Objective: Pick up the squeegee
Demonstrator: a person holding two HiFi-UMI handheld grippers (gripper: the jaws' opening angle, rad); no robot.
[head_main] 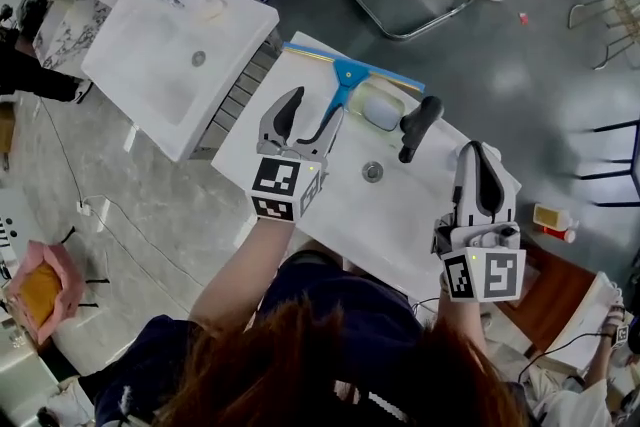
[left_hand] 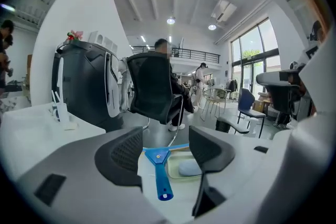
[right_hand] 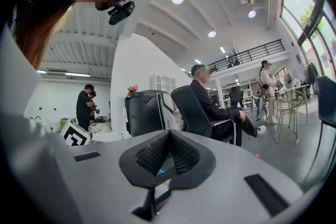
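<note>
Left gripper (head_main: 318, 105): centre frame, 2 jaws spread, blue squeegee (head_main: 345, 80) seen between them.
Right gripper (head_main: 481, 155): lower right, jaws clenched together.

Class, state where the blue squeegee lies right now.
In the head view, the squeegee lies at the washbasin's far edge, left of the soap dish, its handle pointing at the open left tool.

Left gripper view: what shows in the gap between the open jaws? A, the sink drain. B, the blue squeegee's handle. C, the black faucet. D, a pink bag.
B: the left gripper has its jaws apart, and the handle of the blue squeegee lies in the gap between them, not yet gripped.
</note>
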